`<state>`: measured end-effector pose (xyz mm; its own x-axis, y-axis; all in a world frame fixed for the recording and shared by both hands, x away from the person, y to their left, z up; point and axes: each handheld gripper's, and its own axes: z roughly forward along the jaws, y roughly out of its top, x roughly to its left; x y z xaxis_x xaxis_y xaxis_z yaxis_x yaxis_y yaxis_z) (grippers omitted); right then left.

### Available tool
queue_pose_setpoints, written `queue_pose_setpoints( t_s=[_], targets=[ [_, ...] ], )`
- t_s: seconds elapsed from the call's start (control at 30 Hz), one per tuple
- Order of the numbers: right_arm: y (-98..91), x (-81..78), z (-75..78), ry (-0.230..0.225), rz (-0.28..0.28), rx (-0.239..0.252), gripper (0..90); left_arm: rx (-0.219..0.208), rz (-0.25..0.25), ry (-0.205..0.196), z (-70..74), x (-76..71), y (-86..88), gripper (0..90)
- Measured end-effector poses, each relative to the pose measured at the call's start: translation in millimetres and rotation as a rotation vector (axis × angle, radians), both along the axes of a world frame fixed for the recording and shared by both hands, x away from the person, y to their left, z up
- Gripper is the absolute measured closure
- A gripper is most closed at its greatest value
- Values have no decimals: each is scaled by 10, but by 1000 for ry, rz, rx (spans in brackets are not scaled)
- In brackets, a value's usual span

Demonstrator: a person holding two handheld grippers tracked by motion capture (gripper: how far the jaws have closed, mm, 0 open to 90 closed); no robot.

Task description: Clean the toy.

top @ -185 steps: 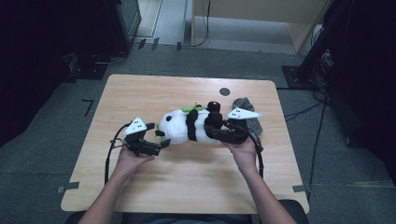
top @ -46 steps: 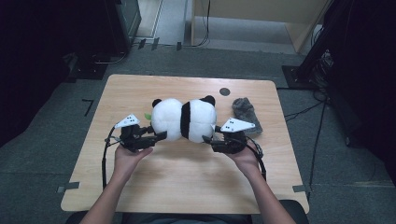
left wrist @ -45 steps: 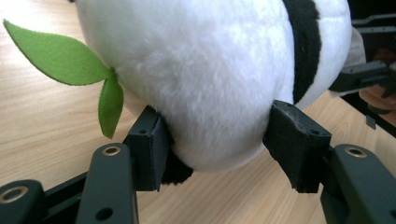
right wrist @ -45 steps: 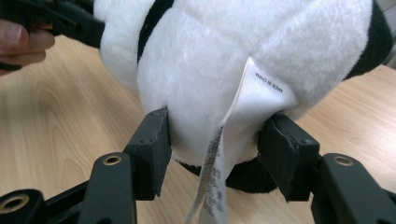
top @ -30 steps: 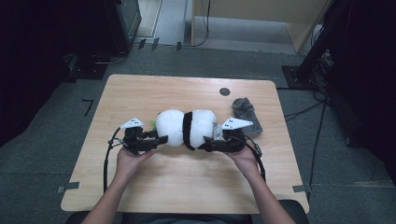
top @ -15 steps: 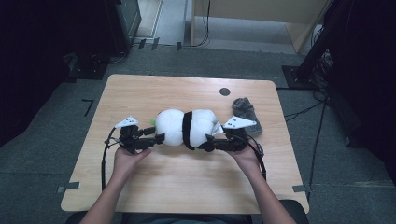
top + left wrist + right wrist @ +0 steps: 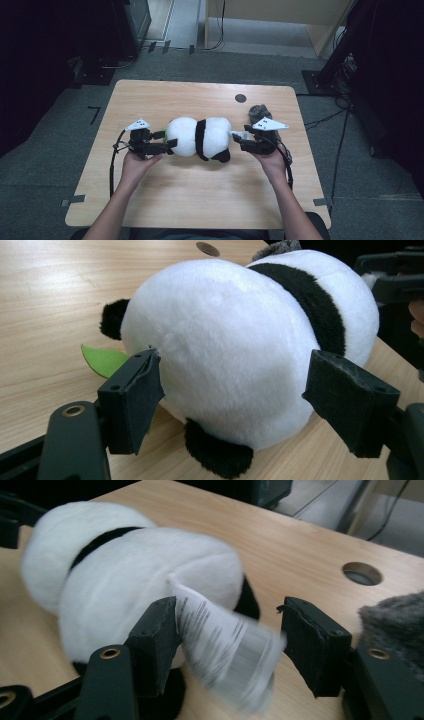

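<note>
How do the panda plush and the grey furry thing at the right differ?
The white-and-black panda plush toy is far bigger and lies mid-table between both grippers; the dark grey furry item is small and sits near the wooden table's right edge. The panda carries a printed tag; none shows on the grey item. Both look soft.

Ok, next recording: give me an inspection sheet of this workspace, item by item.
Surface: light wooden table with a round hole near its far edge.
Job's things: plush panda lying on the table, white fabric tag at its right end, green leaf at its left.
Clutter: grey furry item behind the right hand.
Grippers: left tongs open, their jaws just opening, astride the panda without pressing; right tongs open, the tag loose between them.
Cables: one trails from each gripper; more lie on the floor.
Surroundings: grey carpet, dark equipment, a wooden cabinet beyond.
</note>
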<state>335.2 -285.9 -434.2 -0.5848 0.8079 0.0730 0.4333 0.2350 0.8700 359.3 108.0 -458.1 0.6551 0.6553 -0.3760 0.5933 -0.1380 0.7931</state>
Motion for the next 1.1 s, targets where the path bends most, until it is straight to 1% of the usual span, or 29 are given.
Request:
queue_pose_setpoints(
  t_s=[0.03,0.07,0.1,0.17,0.2,0.3,0.33,0.4,0.43,0.47,0.53,0.57,0.6,0.63,0.67,0.73,0.8,0.83,0.87,0.9,0.97,1.1],
  targets=[
    [0,0,0,0,0,0,400,0,0,0,0,0,0,222],
    [-46,39,-7,-4,-25,4,401,4,1,0,-1,4,-4,225],
    [-70,62,-15,-5,-37,3,402,10,3,-5,-1,2,-7,242],
    [-93,85,-24,-2,-43,2,407,15,6,-7,0,-1,-14,251],
    [-141,125,-45,-1,-54,9,410,24,15,-15,2,-5,-27,251],
    [-175,150,-54,-4,-63,16,409,28,17,-16,-2,-4,-36,250],
    [-209,190,-67,-9,-78,1,408,45,16,-18,-18,-1,-56,250],
    [-251,232,-102,-13,-103,-6,409,55,12,-20,-29,-1,-74,246],
    [-251,232,-102,-13,-103,-6,409,55,12,-20,-29,-1,-74,246],
    [-297,271,-144,-15,-130,-5,409,58,10,-28,-26,-3,-79,246],
    [-350,302,-182,-15,-159,2,410,64,7,-36,-27,-4,-80,245],
    [-350,302,-182,-15,-159,2,410,64,7,-36,-27,-4,-80,245],
    [-382,317,-201,-16,-183,-7,410,61,3,-29,-32,3,-76,243],
    [-382,317,-201,-16,-183,-7,410,61,3,-29,-32,3,-76,242],
    [-429,336,-220,-19,-204,-25,410,62,7,-29,-20,0,-76,242],
    [-495,355,-237,-12,-227,-31,414,52,8,-50,17,-23,-86,254],
    [-568,366,-257,-9,-255,-27,415,51,3,-54,37,-33,-99,252],
    [-568,366,-257,-9,-255,-27,415,59,-3,-54,49,-35,-116,242],
    [-631,380,-283,-13,-278,-31,416,81,-7,-57,48,-32,-142,230],
    [-659,391,-299,-15,-292,-37,416,91,-7,-57,41,-28,-149,225],
    [-708,411,-333,-15,-315,-43,416,101,-12,-47,25,-16,-158,207],
    [-769,438,-383,-15,-340,-56,419,104,-16,-52,6,-6,-165,198]
  ],
)
